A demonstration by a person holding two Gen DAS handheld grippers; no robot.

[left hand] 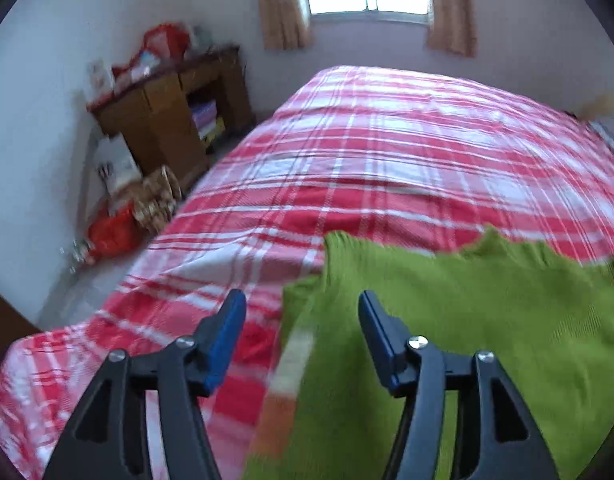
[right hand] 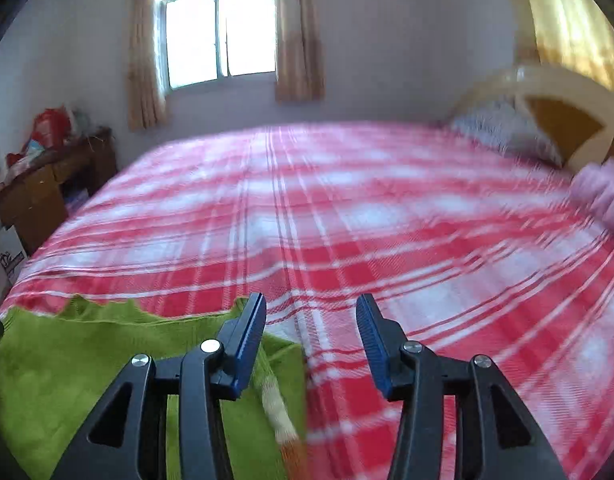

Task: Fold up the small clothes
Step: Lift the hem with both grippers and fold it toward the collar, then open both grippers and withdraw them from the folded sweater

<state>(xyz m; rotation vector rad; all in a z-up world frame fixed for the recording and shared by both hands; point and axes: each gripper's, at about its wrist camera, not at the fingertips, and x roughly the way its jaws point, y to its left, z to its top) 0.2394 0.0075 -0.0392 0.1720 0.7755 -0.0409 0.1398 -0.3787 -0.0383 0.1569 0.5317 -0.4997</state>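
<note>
A small green knitted garment point(left hand: 467, 320) lies flat on the red and white plaid bedspread point(left hand: 387, 152) near the front edge of the bed. Its side band is cream and orange point(left hand: 291, 364). My left gripper point(left hand: 303, 312) is open and empty over the garment's left edge, its right finger above the green cloth. In the right wrist view the garment point(right hand: 87, 360) fills the lower left. My right gripper point(right hand: 311, 316) is open and empty over the garment's right edge, its left finger above the cloth, its right finger above the bedspread point(right hand: 387, 208).
A wooden desk point(left hand: 175, 108) with red bags stands against the left wall, with boxes and bags on the floor point(left hand: 119, 200) beside the bed. A window with curtains point(right hand: 223, 36) is behind. Pillows point(right hand: 507, 132) and a headboard point(right hand: 555, 96) are at the right.
</note>
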